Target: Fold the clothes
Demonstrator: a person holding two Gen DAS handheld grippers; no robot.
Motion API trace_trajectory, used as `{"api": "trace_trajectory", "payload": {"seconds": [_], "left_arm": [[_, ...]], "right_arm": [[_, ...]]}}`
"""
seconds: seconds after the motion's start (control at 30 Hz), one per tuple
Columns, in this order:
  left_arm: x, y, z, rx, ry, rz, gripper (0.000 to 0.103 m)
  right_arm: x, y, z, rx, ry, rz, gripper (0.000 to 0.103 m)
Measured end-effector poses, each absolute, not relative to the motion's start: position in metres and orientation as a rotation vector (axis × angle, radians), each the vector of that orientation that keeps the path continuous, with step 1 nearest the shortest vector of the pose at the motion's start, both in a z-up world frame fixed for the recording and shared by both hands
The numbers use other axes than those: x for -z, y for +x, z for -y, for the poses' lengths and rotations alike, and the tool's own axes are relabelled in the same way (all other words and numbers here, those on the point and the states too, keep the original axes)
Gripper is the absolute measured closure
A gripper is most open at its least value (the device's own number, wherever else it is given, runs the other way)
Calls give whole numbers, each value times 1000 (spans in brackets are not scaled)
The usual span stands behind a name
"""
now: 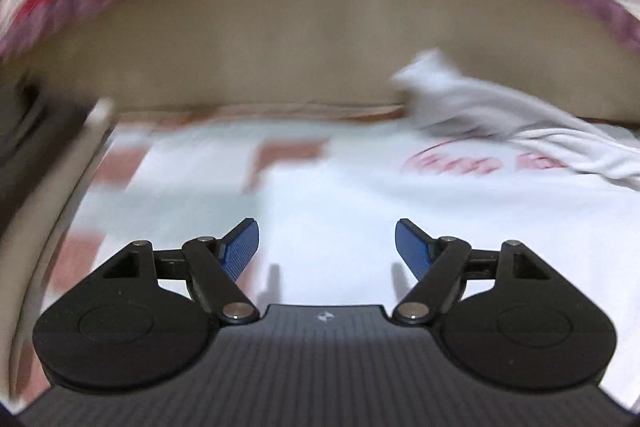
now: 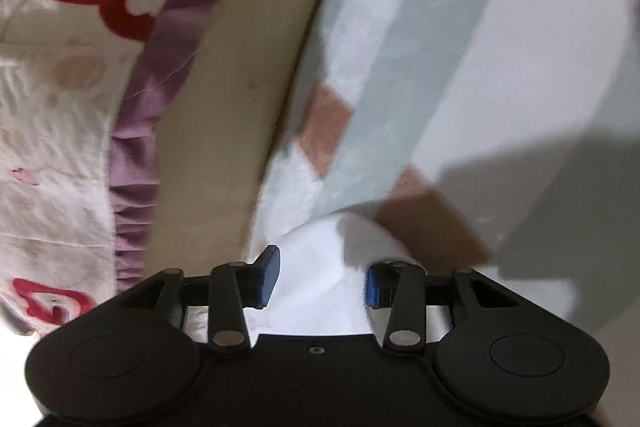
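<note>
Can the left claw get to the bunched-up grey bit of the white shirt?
Probably yes. The left claw is open and empty over the white shirt, and the bunched grey part lies ahead to its right with nothing between them. The picture is blurry, though.

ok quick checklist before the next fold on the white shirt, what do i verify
1. Left tongs open and empty: ok.
2. Right tongs open, pads off the cloth: ok, though white shirt fabric lies between them.
3. Shirt flat: not ok, a bunched sleeve sits at its far right.
4. Red print facing up: ok.
5. Shirt fully on the checked blanket: cannot tell.
</note>
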State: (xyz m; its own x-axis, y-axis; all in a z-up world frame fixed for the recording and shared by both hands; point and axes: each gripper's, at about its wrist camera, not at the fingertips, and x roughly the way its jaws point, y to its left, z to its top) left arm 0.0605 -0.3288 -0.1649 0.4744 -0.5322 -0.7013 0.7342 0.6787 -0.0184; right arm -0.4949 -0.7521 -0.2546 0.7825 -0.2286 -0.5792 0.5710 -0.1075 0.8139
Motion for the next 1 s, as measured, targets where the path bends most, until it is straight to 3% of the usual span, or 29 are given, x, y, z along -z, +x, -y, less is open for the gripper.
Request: {"api": "trace_trajectory", "payload": {"seconds": [0.13,0.27,0.43,0.5,0.6,0.73,0.8,0.87,0.9,0.93,1.0], "left_arm": [[170,91,290,757,137,-811,29],[176,108,281,787,41,-843,29],[190,125,318,827,7,-884,28],[194,131,335,842,-12,-904,28],[200,137,360,878,-13,-940,28],[203,125,392,909,111,-908,15],[205,116,398,945,159,-885,15],[206,104,403,976,227,-847,24],[206,96,406,978,293,-808,52],[206,87,408,980,359,-770,72],[201,77,411,987,412,-761,95]], "right_arm": [[221,-473,737,891,1182,-633,55],[195,-432,700,1179,516,-911,52],[181,-425,709,952,658,-535,53],[180,-393,707,800,599,-506,53],[189,-335,705,653,456,-597,52],[208,-300,720,552,469,-697,51],[217,-302,724,540,483,-739,48],[222,-307,726,531,508,-770,44],[225,-309,726,526,521,-785,41],[227,-311,725,508,528,-782,37],[231,-313,721,483,521,-771,32]]}}
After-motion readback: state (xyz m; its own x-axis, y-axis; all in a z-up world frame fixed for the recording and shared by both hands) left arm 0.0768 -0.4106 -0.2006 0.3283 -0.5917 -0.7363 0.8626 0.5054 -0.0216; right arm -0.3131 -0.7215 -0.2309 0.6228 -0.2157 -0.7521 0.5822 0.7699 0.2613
